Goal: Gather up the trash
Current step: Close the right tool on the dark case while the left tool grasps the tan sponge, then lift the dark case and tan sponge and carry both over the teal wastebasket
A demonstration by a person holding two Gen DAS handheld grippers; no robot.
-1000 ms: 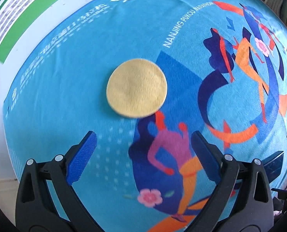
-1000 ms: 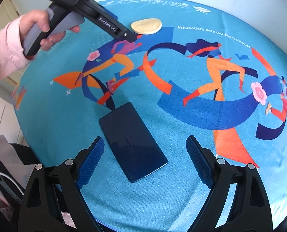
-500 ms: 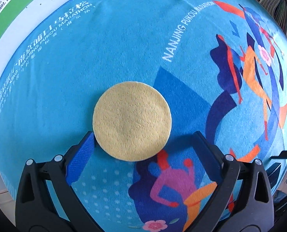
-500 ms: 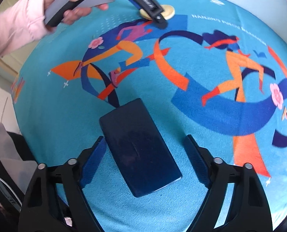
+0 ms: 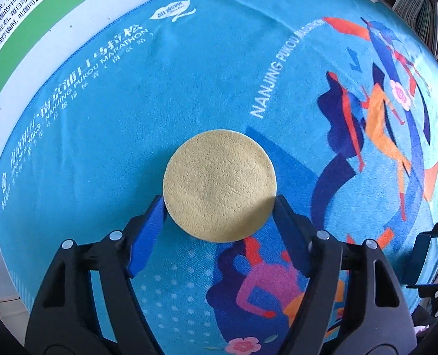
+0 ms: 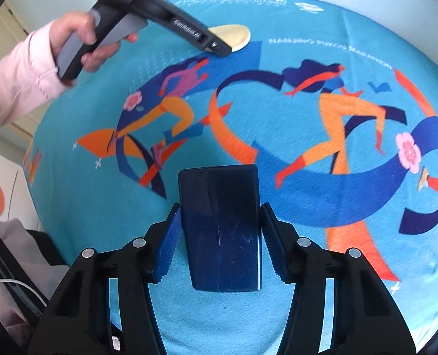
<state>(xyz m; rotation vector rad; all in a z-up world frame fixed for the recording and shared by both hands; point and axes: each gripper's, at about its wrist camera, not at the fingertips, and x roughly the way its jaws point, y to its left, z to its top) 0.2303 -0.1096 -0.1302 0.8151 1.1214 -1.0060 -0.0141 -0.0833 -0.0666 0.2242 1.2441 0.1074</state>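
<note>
A round yellow sponge pad [image 5: 219,188] lies flat on the blue printed cloth [image 5: 130,103]. My left gripper [image 5: 219,204] is closed in on it, both blue pads touching its left and right edges. The pad also shows far off in the right wrist view [image 6: 233,37], partly behind the left gripper body [image 6: 160,14]. A dark blue flat rectangular case [image 6: 220,230] lies on the cloth. My right gripper [image 6: 219,213] has closed on its long sides, pads touching both.
The cloth covers a table whose white edge [image 5: 18,68] and a green-and-white printed board [image 5: 27,9] lie at the far left. Shelves with books [image 5: 420,3] stand at the far right. A person's hand in a pink sleeve [image 6: 27,68] holds the left gripper.
Both grippers moved forward and down and narrowed. The left jaws now touch the yellow pad's edges. The right jaws now touch the dark case, which now lies straight between them.
</note>
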